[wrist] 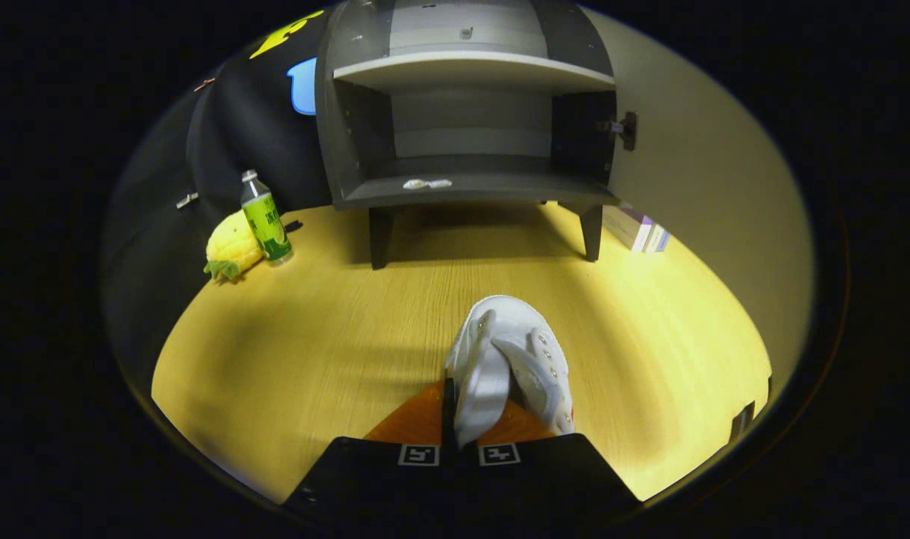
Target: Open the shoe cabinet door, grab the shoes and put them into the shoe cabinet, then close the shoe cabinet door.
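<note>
A white canvas shoe (511, 367) with metal eyelets and a soft tongue sits between the fingers (458, 423), which are closed in on its heel end, pressing it from both sides; the toe points ahead toward the shoe cabinet (469, 112). Each finger carries a small square black-and-white marker near its base.

The cabinet stands beyond the shoe on short dark legs, its door (713, 187) swung wide to one side, a pale flat panel with a dark metal hinge (625, 129) where it meets the cabinet's side. Inside are flat board shelves, grey and smooth: a light-edged upper shelf (473, 71) and a darker bottom shelf (469, 187), on whose front edge lies a small whitish crumpled thing (427, 183), too small to identify.

The desk (312, 337) is a yellowish wood-grain surface. On the side opposite the door, near the cabinet's corner, stands a clear plastic bottle (266, 218) with a white cap and a green label; its writing is too blurred to read. Touching it lies a plush pineapple (231, 245), bumpy yellow with green leaves. Beside the cabinet's leg under the open door rests a flat box (638, 228), pale with purple faces, its print illegible.
</note>
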A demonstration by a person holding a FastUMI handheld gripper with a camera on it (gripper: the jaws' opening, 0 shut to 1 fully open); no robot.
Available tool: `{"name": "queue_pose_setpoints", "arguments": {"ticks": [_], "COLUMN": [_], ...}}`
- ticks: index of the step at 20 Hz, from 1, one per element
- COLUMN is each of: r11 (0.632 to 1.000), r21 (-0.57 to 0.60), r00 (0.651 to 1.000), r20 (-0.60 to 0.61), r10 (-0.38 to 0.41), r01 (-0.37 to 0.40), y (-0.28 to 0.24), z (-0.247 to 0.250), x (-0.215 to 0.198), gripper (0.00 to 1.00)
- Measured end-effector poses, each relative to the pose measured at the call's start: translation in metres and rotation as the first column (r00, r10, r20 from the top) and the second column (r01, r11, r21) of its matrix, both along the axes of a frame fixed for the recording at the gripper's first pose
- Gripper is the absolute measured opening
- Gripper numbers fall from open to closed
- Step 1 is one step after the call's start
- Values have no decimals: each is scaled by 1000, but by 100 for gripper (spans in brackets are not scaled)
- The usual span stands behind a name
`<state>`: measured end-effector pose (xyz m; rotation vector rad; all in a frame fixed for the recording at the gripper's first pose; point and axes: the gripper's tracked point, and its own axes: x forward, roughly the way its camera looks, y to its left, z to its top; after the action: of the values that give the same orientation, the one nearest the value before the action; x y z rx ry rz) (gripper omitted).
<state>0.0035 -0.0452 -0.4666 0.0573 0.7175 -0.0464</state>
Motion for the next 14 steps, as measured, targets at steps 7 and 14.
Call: {"name": "queue_pose_setpoints", "arguments": {"ticks": [7, 14], "r11": [999, 1000], "r21": [-37, -7], "r00": [987, 966], "r20": [159, 258], "r10": [-11, -13], "r01": [17, 15], "y": [-5, -6], "z": [158, 259], "x": [33, 91], "gripper": [4, 4]}}
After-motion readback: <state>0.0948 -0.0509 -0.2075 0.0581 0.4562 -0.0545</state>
